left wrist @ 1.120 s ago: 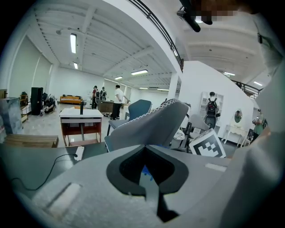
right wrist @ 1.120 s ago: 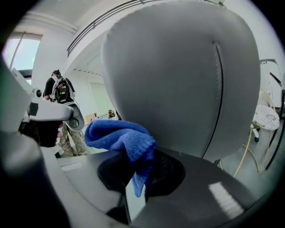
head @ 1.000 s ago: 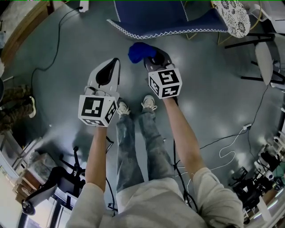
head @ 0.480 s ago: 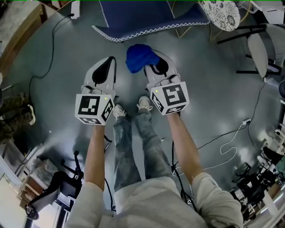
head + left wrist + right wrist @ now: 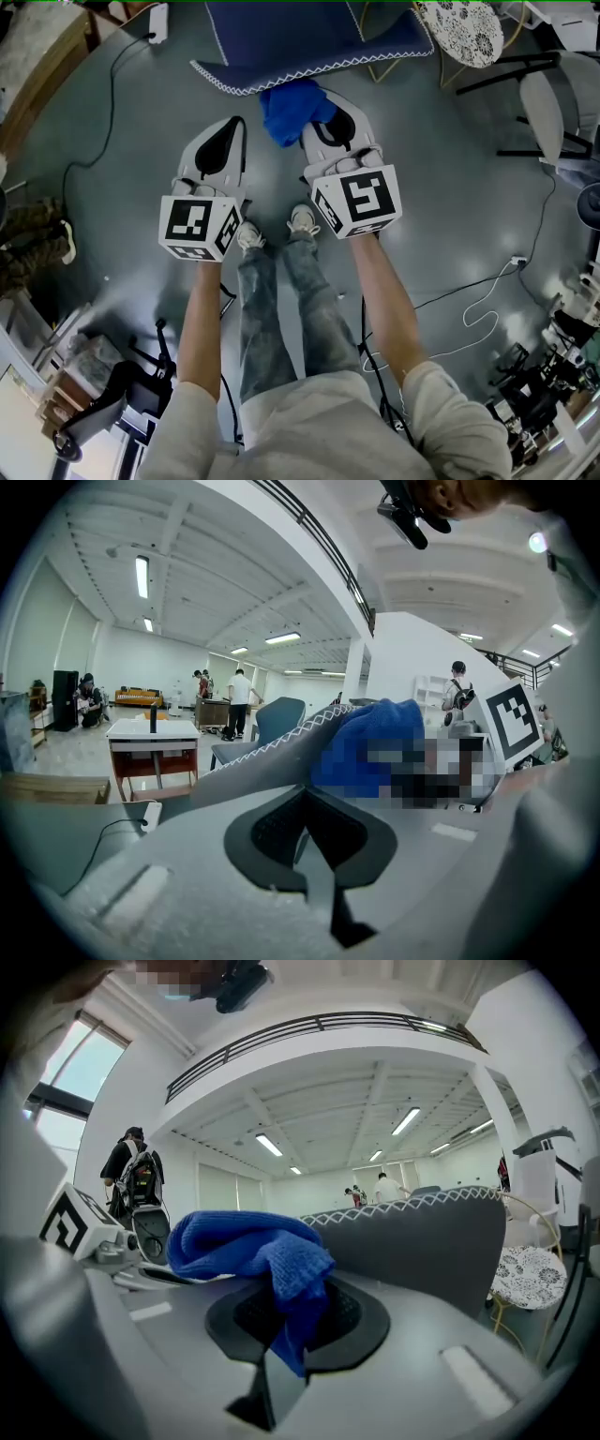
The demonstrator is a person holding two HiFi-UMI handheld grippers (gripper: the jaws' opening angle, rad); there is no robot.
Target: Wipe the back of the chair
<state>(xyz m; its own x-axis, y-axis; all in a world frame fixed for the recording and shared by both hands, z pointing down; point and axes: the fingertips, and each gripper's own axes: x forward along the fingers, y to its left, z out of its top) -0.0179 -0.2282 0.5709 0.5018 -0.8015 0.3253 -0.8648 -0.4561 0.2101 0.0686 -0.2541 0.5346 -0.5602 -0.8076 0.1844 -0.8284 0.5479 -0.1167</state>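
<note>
Cloth (image 5: 292,111) just before chair back (image 5: 309,37)

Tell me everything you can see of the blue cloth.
The blue cloth is a deep blue rag that looks knitted or terry, crumpled into a loose bunch. One fold hangs down and is pinched in the shut jaws of the right gripper. The rest mounds above the jaws and spills to their left. In the head view its far end meets the white-stitched edge of the chair back and seems to touch it.

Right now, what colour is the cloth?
The cloth is blue, clearest in the right gripper view.
</note>
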